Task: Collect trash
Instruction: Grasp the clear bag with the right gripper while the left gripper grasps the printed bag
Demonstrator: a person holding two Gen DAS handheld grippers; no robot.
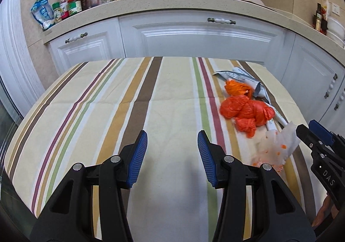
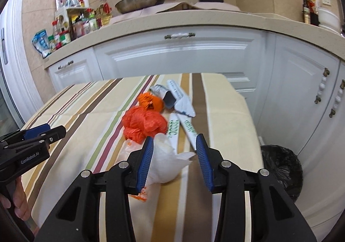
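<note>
The right gripper [image 2: 174,155] is hovering with parted fingers around the white tissue wad [image 2: 166,162], unpinched; the left gripper [image 1: 172,155], open and empty, is sitting farther off.

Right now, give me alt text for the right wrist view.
The right tongs, open, reach over a white crumpled tissue on a striped tablecloth. Beyond lie an orange plastic bag and paper wrappers; a black-lined bin stands to the right.
</note>
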